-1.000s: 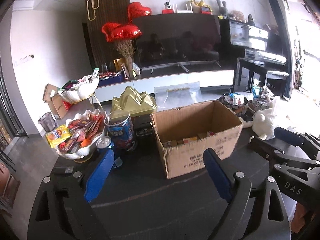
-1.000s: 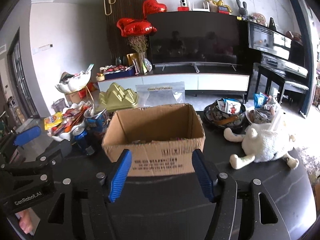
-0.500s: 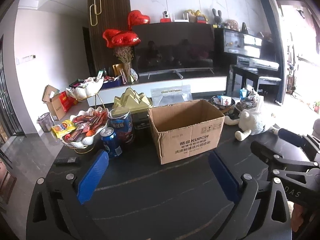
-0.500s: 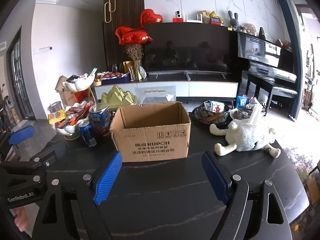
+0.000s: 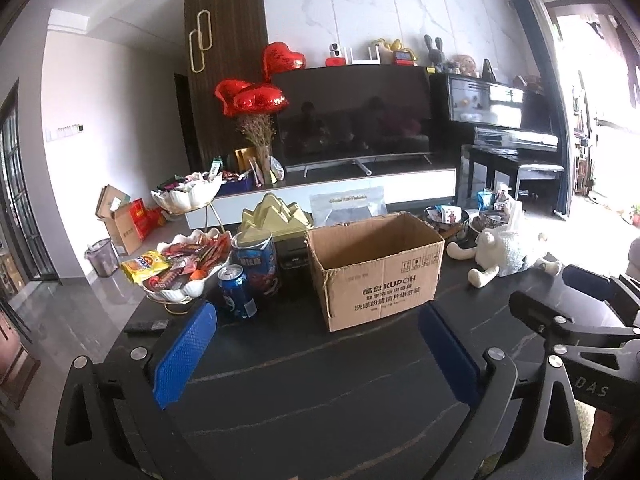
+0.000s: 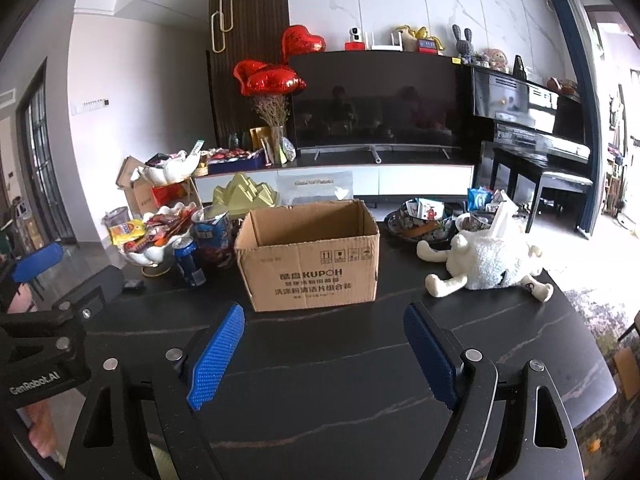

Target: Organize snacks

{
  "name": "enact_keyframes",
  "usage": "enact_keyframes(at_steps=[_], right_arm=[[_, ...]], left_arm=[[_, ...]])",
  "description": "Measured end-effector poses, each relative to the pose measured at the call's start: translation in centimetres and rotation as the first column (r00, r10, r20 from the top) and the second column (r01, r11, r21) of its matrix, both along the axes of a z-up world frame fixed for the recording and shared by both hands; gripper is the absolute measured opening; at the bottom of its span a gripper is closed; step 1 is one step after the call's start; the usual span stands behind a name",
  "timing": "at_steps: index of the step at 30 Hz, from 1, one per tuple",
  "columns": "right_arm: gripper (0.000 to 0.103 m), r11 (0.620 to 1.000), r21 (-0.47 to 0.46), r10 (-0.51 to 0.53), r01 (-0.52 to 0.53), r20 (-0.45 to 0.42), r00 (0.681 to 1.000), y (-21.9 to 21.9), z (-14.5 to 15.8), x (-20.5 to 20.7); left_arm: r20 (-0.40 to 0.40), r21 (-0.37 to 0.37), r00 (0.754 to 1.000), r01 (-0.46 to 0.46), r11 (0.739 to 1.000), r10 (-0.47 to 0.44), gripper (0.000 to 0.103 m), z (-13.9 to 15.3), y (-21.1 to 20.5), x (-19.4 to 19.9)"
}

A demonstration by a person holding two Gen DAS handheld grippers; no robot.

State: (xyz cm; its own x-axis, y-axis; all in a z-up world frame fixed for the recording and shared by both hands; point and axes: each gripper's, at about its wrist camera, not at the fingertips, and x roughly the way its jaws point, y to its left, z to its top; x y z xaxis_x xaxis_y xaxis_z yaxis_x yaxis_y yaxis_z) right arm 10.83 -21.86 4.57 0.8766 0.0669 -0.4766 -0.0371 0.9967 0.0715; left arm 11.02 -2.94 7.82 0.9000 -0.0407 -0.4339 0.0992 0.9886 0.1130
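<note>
Fingers (image 5: 184,356) blue, ribbed, spread before square cardboard box (image 5: 376,268)

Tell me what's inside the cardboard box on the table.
Only the bare inner walls of the cardboard box show from here. Its front wall hides the bottom in both views, so whether any snacks lie inside cannot be told.

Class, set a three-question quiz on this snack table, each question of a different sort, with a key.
1. True or false: the cardboard box stands with its top open.
2. What lies on the table right of the box? A) toy sheep B) kettle C) shoe
3. What stands between the snack dish and the box?

Key: 1 true. 2 A, the toy sheep. 3 A soda can and a blue tub.
</note>
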Motion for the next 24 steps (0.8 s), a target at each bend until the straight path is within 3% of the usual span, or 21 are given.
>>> enact_keyframes(at_steps=[11, 24], right_arm=[[0.083, 1.000, -0.013, 0.005, -0.005, 0.043, 0.999, 0.4, 0.9, -1.2], [0.083, 1.000, -0.019, 0.005, -0.004, 0.054, 0.999, 0.4, 1.0, -1.4]], left_arm=[[0.048, 0.012, 0.998, -0.042, 0.999, 0.041, 0.103, 0.3, 0.4, -1.1], [0.050, 0.006, 0.998, -0.037, 0.999, 0.037, 0.103, 0.4, 0.6, -1.5]])
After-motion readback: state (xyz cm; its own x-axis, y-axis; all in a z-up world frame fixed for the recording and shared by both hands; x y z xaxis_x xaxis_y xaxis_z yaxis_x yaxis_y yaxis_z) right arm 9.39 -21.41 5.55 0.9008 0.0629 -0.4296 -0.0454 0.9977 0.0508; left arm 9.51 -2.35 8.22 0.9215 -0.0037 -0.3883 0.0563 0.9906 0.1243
